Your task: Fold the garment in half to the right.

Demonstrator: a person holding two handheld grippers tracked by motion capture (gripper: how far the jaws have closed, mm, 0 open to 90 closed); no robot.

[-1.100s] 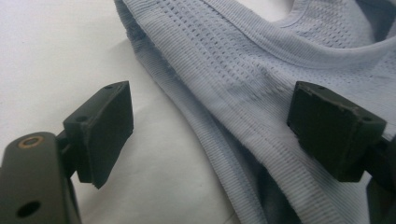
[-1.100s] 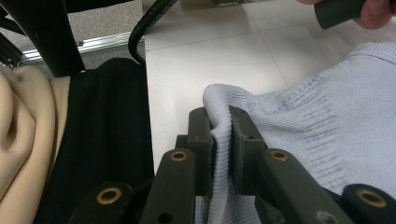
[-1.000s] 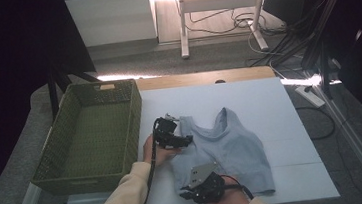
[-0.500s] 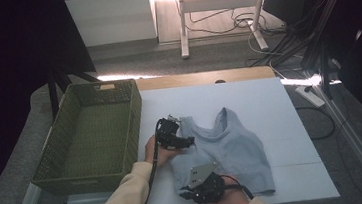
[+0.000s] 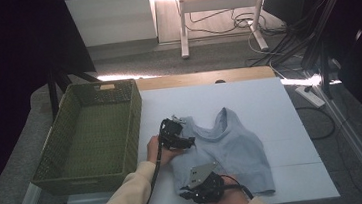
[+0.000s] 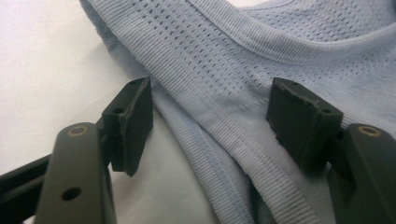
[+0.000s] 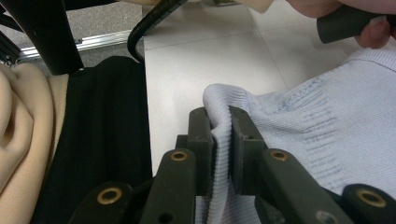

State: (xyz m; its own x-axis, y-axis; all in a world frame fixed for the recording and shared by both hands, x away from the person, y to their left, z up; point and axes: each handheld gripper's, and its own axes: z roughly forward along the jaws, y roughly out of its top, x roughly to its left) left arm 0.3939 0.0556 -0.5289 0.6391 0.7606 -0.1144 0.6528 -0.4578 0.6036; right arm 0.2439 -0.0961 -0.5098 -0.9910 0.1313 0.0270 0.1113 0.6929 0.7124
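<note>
The pale blue top (image 5: 231, 150) is lying on the white table (image 5: 290, 106) beside the basket (image 5: 92, 135). The right gripper (image 7: 220, 116) is pinching its ribbed hem, the pads largely hidden by cloth. The left gripper (image 6: 210, 109) has just been closing, its jaws still apart astride the strap, not pressing.

My worktop is a white table (image 5: 281, 122) with a wooden strip along its far edge. A green woven basket (image 5: 92, 135) sits on its left side, overhanging the left edge. The pale blue knitted top (image 5: 234, 152) lies flat near the front edge, just right of the basket.
</note>
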